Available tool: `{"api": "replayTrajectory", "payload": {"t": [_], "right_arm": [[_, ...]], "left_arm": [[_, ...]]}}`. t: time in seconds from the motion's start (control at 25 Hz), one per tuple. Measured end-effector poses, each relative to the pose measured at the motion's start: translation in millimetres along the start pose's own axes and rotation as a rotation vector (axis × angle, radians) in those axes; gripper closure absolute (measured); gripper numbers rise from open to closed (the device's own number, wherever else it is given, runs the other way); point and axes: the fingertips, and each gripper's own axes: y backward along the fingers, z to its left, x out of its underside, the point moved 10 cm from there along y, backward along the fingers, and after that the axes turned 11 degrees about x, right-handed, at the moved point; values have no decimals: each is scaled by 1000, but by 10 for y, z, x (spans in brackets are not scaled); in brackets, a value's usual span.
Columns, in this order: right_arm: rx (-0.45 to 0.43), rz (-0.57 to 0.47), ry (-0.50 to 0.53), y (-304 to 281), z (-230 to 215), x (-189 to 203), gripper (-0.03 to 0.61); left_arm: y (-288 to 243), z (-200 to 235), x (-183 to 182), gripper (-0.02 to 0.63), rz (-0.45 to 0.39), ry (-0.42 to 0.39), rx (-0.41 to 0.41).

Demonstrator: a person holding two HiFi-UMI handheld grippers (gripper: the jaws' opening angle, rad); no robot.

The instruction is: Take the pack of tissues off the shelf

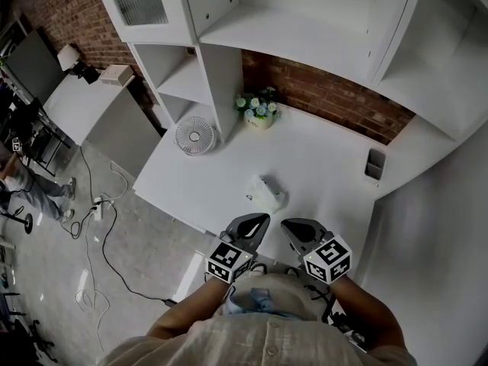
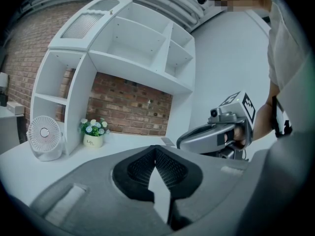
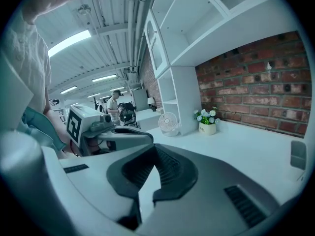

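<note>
"Where's the pack of tissues [image 1: 267, 191] got to?"

"It's down on the white desk [image 1: 328, 151], not up in the shelf unit [image 1: 305, 36] over it. It lies flat on the person's side of the desk. Seen from their head, its long axis slants from far-left to near-right."

"And the arms?"

"Both forearms are tucked in close to the body. The two tools are held out side by side over the desk's near edge, noses tipped a little down and angled in toward each other. They point at the pack but stay clear of it."

"Is either one holding anything?"

"No. The left gripper [image 2: 155, 154] has its jaws pressed together with nothing between the ribbed pads. The right gripper [image 3: 153, 154] is the same, closed tight and empty."

"What's at the back?"

"A small fan [image 1: 195, 135] and a flower pot [image 1: 258, 111], both by the shelf's upright."
</note>
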Motion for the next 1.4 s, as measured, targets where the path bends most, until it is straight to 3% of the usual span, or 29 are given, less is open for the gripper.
{"api": "replayTrajectory", "payload": {"t": [1.4], "right_arm": [[-11,54,60,-49,-38,-21,563]], "left_arm": [[-111,22,120,603,19,39,20]]}}
